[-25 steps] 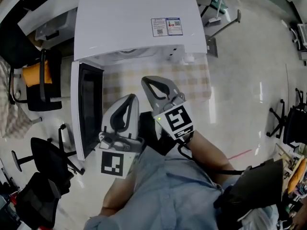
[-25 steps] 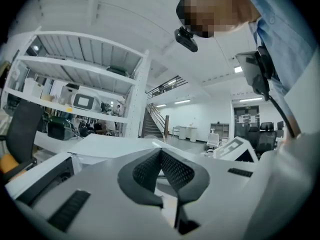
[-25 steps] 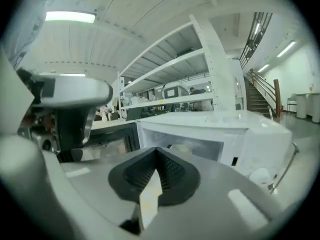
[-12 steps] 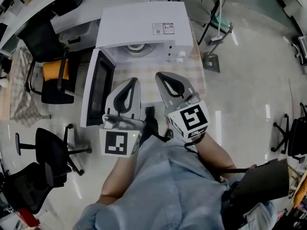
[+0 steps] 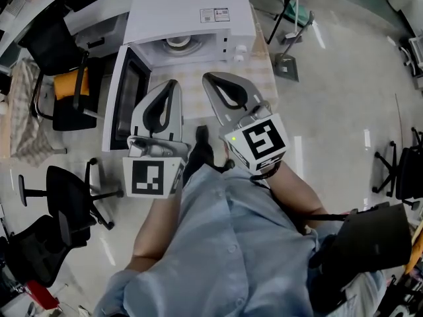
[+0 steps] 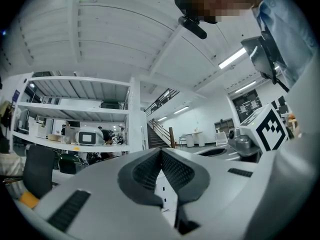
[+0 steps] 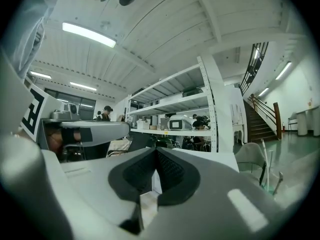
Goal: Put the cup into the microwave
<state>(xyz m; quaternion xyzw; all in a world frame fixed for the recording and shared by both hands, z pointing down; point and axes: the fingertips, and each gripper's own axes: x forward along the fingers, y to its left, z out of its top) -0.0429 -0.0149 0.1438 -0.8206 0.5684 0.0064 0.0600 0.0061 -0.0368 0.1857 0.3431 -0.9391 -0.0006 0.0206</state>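
**A:** Left gripper (image 5: 173, 84): jaws together, nothing between them. From the head view its tip lies over the checked cloth, at 6 o'clock of the microwave (image 5: 192, 12).

**B:** Right gripper (image 5: 209, 78): same, jaws closed tip to tip and empty. It sits just beside the left one, at its 3 o'clock, with a narrow gap between the two. Both are held out in front of a light blue shirt (image 5: 231, 243).

**A:** Surroundings, biggest first?

**B:** The microwave is white and boxy, at 12 o'clock of both grippers. Its door (image 5: 125, 91) is swung wide open toward 9 o'clock. The table (image 5: 264, 84) beneath it carries the checked cloth.

**A:** Seating?

**B:** Black chair with an orange cushion (image 5: 66, 88) at 9 o'clock of the door. Black swivel chair (image 5: 69, 203) at 8 o'clock of the left gripper.

**A:** And the cup (image 5: 178, 43)?

**B:** White, seen from above as a round rim. It stands inside the microwave's open chamber, toward the left half, at 12 o'clock of the left gripper's tip. Neither gripper touches it.
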